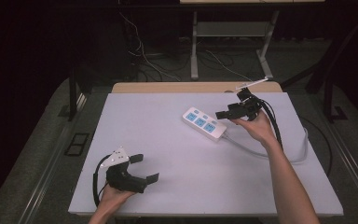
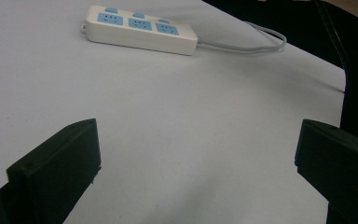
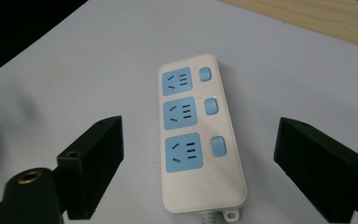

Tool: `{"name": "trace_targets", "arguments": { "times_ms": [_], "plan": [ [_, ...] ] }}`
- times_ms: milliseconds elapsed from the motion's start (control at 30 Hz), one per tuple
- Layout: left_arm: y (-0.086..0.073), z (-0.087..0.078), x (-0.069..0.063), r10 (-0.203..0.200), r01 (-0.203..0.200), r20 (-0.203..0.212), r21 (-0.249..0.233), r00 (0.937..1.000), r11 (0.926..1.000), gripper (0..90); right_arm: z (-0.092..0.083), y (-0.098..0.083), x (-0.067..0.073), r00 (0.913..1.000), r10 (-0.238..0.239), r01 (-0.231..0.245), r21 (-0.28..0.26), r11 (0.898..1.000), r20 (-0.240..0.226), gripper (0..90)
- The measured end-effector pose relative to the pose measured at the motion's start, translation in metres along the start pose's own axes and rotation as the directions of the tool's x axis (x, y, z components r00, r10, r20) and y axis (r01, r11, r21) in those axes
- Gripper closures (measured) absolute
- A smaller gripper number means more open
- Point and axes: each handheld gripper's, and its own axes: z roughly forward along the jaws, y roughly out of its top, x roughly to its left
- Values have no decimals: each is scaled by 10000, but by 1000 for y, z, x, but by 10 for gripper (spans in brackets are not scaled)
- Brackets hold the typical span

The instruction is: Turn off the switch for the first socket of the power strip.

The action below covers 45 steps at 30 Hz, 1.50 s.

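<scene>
White hard-plastic power strip [image 3: 197,135] lies flat toward the counter's [image 1: 168,186] far right, cord [image 1: 265,154] trailing, looking rigid, light and smooth, best gripped across its narrow sides; right claw [image 3: 198,175] hovers above, jaws wide, empty; left claw [image 2: 196,172] open, empty.

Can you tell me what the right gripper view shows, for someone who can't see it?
A white power strip with three blue sockets and three blue switches lies on a pale table. The right gripper hangs above it with its two black jaws open, one on each side, not touching it.
</scene>
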Motion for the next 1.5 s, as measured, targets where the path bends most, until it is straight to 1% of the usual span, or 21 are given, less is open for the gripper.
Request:
{"name": "trace_targets", "arguments": {
  "times_ms": [33, 67, 300, 333, 367, 400, 433, 467, 500, 533, 633, 667, 700, 733, 767, 867, 1000, 1033, 1133, 1400, 1500],
  "plan": [
    [0, 0, 0, -5, 5, -13, -9, 10000, 10000, 0, 0, 0, 0, 10000, 0, 0, 0, 10000, 0, 243],
    [0, 0, 0, -3, 3, -24, -6, 10000, 10000, 0, 1, 0, -1, 10000, 34, -35, -19, 10000, -79, 264],
    [-1, 0, 1, 79, -79, -56, -79, 10000, 9999, 0, 9, -2, -6, 9995, 70, -67, 91, 9999, -306, 467],
    [-1, 0, 1, 68, -68, -63, -74, 10000, 9999, 0, 11, -2, -7, 9993, 88, -85, 104, 9999, -352, 521],
    [-1, 0, 1, 69, -70, -69, -75, 10000, 9999, 0, 11, -2, -7, 9993, 88, -85, 104, 9999, -352, 521],
    [-1, 0, 1, 63, -64, -75, -70, 10000, 10000, 0, 12, -2, -8, 9993, 52, -48, 113, 9999, -383, 554],
    [-1, 0, 1, 72, -72, -80, -72, 9999, 9999, 0, 13, -3, -8, 9991, 56, -51, 123, 9999, -427, 584],
    [-1, 0, 1, 73, -74, -80, -78, 9999, 9999, 0, 16, -3, -10, 9983, 82, -78, 83, 9999, -581, 648],
    [-1, 0, 1, 78, -79, -73, -83, 9999, 9999, 0, 16, -3, -10, 9983, 82, -78, 83, 9999, -581, 648],
    [-1, 0, 1, 80, -81, -72, -82, 9999, 9999, 0, 18, -3, -11, 9979, 97, -93, 77, 9999, -641, 693],
    [-1, 0, 1, 79, -80, -72, -77, 9999, 9999, 0, 21, -4, -12, 9974, 139, -136, 50, 9999, -703, 715],
    [-1, -1, 1, 95, -95, -77, -81, 9999, 9999, 0, 23, -4, -14, 9970, 224, -224, 19, 9997, -743, 748],
    [-1, -1, 1, 96, -96, -81, -81, 9999, 9999, 0, 23, -4, -14, 9970, 224, -224, 19, 9997, -743, 748],
    [-1, -1, 1, 97, -98, -85, -75, 9999, 9999, 0, 26, -5, -14, 9969, 272, -272, 9, 9996, -745, 776],
    [-1, -1, 1, 96, -96, -86, -78, 9999, 9999, 0, 26, -5, -14, 9969, 272, -272, 9, 9996, -745, 776],
    [-1, -1, 1, 106, -107, -84, -79, 9999, 9999, 0, 31, -6, -17, 9961, 344, -339, 74, 9994, -815, 831],
    [-1, -1, 2, 105, -106, -74, -91, 9999, 9999, 0, 34, -7, -18, 9955, 416, -410, 87, 9991, -852, 863],
    [-1, -1, 2, 98, -99, -75, -95, 9999, 9999, 0, 36, -7, -19, 9956, 421, -413, 109, 9991, -839, 886],
    [-1, -1, 2, 105, -106, -84, -88, 9999, 9999, 0, 38, -8, -20, 9956, 421, -414, 103, 9991, -834, 896],
    [-1, -1, 2, 113, -113, -87, -78, 9999, 9999, 0, 44, -10, -26, 9955, 626, -610, 245, 9978, -714, 897],
    [-1, -1, 3, 107, -108, -86, -67, 9999, 9999, 0, 47, -12, -27, 9948, 708, -688, 297, 9972, -738, 897]
  ]
}}
